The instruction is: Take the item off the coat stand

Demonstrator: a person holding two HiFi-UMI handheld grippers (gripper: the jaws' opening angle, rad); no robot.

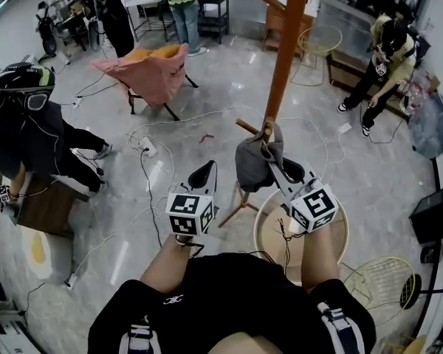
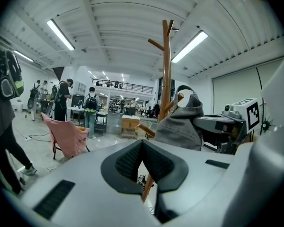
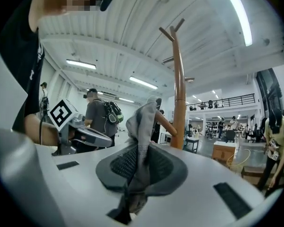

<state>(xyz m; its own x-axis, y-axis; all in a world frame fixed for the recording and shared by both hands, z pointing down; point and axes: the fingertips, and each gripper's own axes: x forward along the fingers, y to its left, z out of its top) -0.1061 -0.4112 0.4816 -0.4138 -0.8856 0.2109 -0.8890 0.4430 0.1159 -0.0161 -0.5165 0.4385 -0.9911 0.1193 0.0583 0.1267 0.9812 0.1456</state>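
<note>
Head view first: tall wooden coat stand (image 1: 288,50), planted on the glossy floor (image 1: 221,87), slanting up through the frame. Biggest worry right there: could rock or even topple with a sideways tug, judging by the slim pole and light legs. Better drawn up and off than dragged.

Next down in size, the grey item (image 1: 252,164): draped and bunched over a low peg (image 1: 247,127), just beside the pole, not yet off. Might snag on that peg tip with a pull straight back. Might also slip free of the pinch, given so little fabric in the bite.

Now the right gripper (image 1: 272,157): stretched forward and upward from the forearm, marker cube nearest the body, nose right at the peg. Jaws squeezed narrow on a fold of the grey cloth. Plain as day in the right gripper view, fabric nipped between the dark pads (image 3: 123,162) and trailing below them.

And the left gripper (image 1: 205,172): held lower, off to the left, apart from the stand, pointing ahead. Jaws pressed together on nothing at all, just waiting.
</note>
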